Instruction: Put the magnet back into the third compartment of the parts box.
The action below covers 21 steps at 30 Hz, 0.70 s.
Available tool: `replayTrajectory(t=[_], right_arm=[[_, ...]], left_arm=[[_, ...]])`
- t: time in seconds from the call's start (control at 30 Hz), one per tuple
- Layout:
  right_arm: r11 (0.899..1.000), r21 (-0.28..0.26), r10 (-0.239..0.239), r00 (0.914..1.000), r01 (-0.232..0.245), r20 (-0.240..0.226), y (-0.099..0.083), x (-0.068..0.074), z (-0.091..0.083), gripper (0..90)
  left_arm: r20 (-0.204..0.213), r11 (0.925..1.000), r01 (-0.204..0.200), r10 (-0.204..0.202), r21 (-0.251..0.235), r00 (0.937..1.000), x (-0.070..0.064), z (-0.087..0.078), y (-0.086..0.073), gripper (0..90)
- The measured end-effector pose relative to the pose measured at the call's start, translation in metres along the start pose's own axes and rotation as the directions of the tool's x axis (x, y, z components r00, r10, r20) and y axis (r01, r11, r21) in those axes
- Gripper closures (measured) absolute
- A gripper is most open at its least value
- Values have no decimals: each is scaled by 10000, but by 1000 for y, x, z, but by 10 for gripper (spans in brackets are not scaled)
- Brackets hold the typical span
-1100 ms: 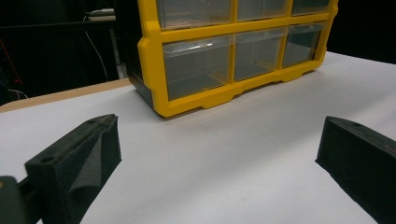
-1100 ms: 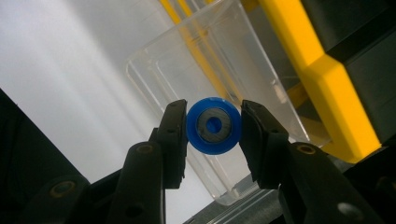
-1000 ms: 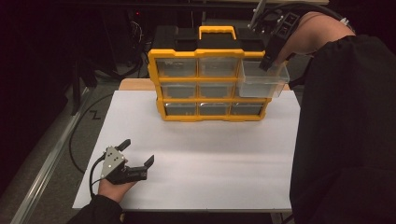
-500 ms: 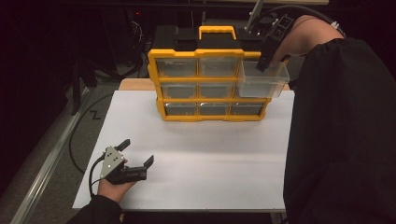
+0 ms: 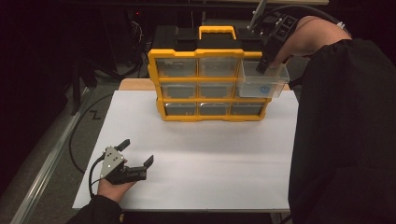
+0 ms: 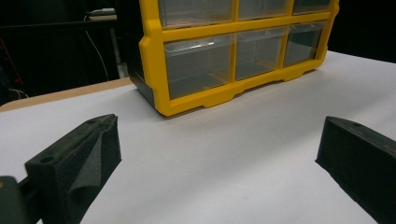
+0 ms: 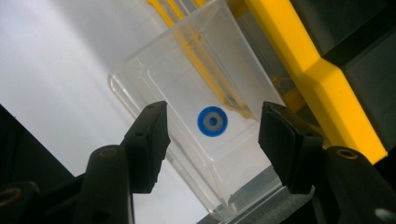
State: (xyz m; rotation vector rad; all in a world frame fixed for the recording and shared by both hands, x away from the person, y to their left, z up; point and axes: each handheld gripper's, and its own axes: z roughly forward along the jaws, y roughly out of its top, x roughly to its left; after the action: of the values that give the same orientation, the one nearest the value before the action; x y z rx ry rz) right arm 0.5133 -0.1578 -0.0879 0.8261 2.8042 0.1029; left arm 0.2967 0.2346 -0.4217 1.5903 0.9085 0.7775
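Note:
A yellow organizer (image 5: 210, 88) with clear drawers stands at the back of the white sheet. Its upper right drawer (image 5: 261, 81) is pulled out, and a blue ring (image 5: 263, 89) lies on its floor. My right gripper (image 5: 264, 65) hangs at the drawer's open top. In the right gripper view it (image 7: 215, 112) is open, its jaws either side of the blue ring (image 7: 212, 121) in the drawer (image 7: 187, 84) below, holding nothing. My left gripper (image 5: 137, 152) rests on the sheet at the front left, open and empty. Its view (image 6: 219, 154) faces the organizer (image 6: 233, 51).
The white sheet (image 5: 210, 158) covers the table between the organizer and the front edge. Dark cables (image 5: 84, 135) trail off the table's left side. A person's dark sleeve and body (image 5: 345, 140) take up the right side.
My right gripper has shifted slightly left and down toward the pulled-out drawer, and the person has leaned further in. The left gripper has stayed put.

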Motion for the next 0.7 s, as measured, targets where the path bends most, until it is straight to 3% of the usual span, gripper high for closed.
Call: replayTrajectory(t=[0.4,0.7], right_arm=[[9999,-160,-40,10000,41,39,-16,22,-9,452],[9997,-190,-185,9998,184,-75,-29,38,-6,460]], left_arm=[[-25,10000,-36,36,49,10000,-1,1,0,4],[-94,10000,-50,51,47,9999,0,1,0,3]])
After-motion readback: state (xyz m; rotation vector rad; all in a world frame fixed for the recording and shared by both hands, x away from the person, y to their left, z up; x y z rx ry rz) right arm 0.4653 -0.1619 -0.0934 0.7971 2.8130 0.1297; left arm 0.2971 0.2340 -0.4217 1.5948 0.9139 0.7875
